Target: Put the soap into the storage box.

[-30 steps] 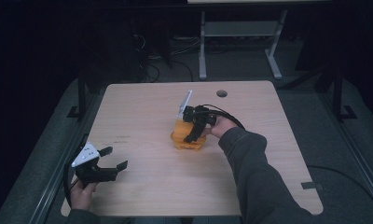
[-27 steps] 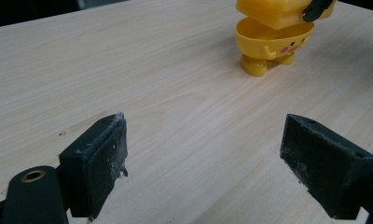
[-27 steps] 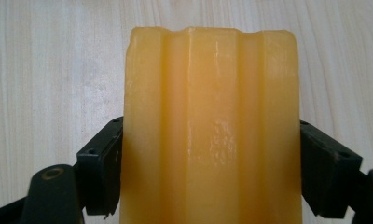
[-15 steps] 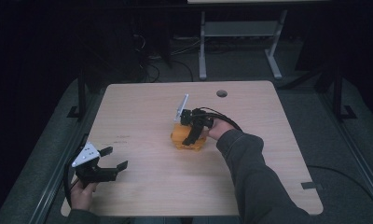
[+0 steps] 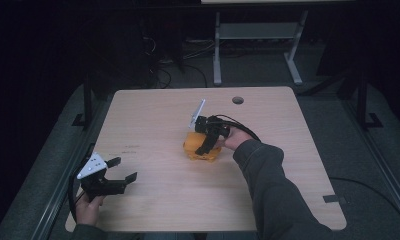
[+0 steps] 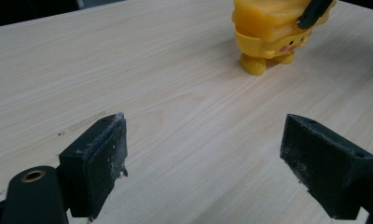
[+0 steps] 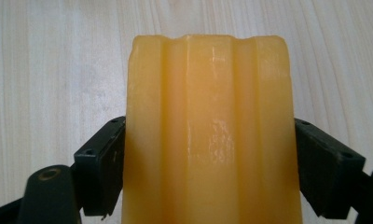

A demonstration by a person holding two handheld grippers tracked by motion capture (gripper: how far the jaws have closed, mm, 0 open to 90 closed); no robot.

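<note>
Yellow toy figure (image 5: 200,148) stands mid-table (image 5: 153,115), clamped on both flanks by the right gripper (image 5: 206,142). Keep the squeeze even and lift vertically, since the glossy ribbed body may slip. Left gripper (image 5: 122,170) rests spread wide, holding nothing, near the table's front-left corner.

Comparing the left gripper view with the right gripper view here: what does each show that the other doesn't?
Left gripper view alone: the yellow toy's feet and face standing on the table, and the left claw wide open, holding nothing. Right gripper view alone: the right claw pressed against both ribbed sides of the toy. Both share the toy and the wood tabletop.
</note>
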